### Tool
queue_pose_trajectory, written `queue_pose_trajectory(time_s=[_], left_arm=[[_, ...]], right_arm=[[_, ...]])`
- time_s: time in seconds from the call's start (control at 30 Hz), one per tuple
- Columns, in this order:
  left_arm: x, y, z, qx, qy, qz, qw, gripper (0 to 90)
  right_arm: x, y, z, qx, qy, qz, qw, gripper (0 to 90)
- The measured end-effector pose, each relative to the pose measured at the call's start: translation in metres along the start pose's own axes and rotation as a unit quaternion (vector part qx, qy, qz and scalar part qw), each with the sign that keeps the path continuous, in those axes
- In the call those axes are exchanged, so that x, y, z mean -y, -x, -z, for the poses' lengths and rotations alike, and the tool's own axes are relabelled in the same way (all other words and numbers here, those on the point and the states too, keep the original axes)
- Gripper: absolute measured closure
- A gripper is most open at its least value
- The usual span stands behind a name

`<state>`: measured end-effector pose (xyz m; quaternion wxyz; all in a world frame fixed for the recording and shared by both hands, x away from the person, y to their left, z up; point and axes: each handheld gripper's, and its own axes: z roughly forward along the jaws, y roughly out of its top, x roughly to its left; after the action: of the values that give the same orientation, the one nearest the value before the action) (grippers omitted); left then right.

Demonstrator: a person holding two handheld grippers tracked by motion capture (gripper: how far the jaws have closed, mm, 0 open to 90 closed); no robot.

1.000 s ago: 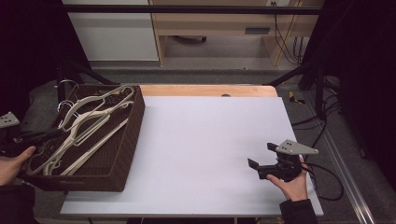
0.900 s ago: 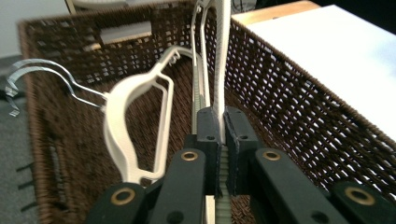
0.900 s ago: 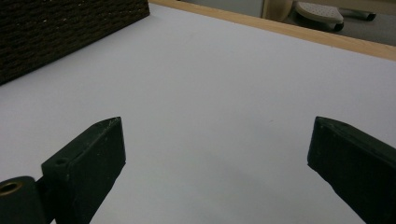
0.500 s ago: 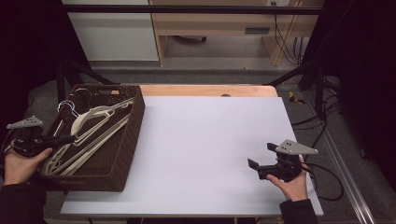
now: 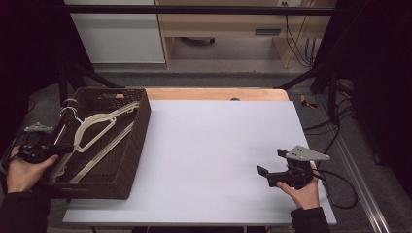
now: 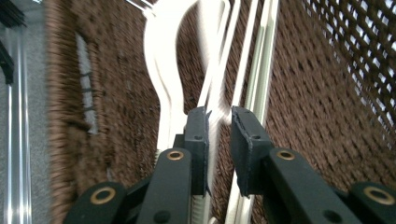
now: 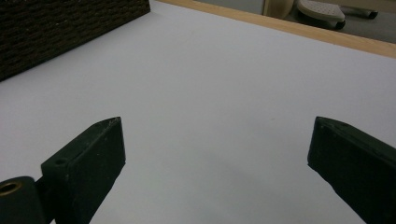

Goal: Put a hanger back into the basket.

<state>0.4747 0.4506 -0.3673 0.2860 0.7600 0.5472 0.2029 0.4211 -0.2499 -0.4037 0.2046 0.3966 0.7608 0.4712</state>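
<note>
Your left gripper (image 5: pixel 60 149) has dropped into the brown woven basket (image 5: pixel 138 141) and its jaws have just been opening, now a narrow gap astride a cream plastic hanger (image 6: pixel 215 100), pads not clearly pressing, so the pick isn't secured. Hangers are smooth, thin, curved, lying stacked in the basket; your right gripper (image 5: pixel 272 164) waits wide open over the white table (image 5: pixel 214 145).

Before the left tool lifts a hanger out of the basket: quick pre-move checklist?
1. Left tool over the hangers in the basket: ok.
2. Hanger bar between its jaws: ok.
3. Pads pressing the bar: not ok, jaws have just been opening, gap visible.
4. Single hanger isolated: cannot tell, several overlap.
5. Right tool open, nothing in it: ok.
6. Bare table for set-down: ok.
</note>
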Motion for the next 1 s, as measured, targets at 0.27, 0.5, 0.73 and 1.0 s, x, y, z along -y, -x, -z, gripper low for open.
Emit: queue_pose_trajectory(time_s=[0.27, 0.5, 0.73, 1.0], left_arm=[[-0.001, 0.018, 0.029, 0.025, 0.098, -0.002, 0.9949, 62.0], [0.0, 0.051, 0.043, 0.083, 0.189, -0.026, 0.9781, 40.7], [0.005, 0.093, 0.034, 0.125, 0.222, -0.042, 0.9662, 27.0], [0.008, 0.147, 0.013, 0.153, 0.218, -0.078, 0.9607, 11.4]], right_arm=[[0.0, 0.001, 0.001, 0.0, 0.0, 0.002, 1.0, 4.2], [0.0, 0.001, 0.002, -0.002, 0.007, 0.0, 1.0, 4.2], [0.0, 0.002, 0.003, -0.007, 0.013, 0.001, 0.9999, 3.7], [0.0, 0.003, 0.007, -0.019, 0.034, -0.005, 0.9992, 3.6]])
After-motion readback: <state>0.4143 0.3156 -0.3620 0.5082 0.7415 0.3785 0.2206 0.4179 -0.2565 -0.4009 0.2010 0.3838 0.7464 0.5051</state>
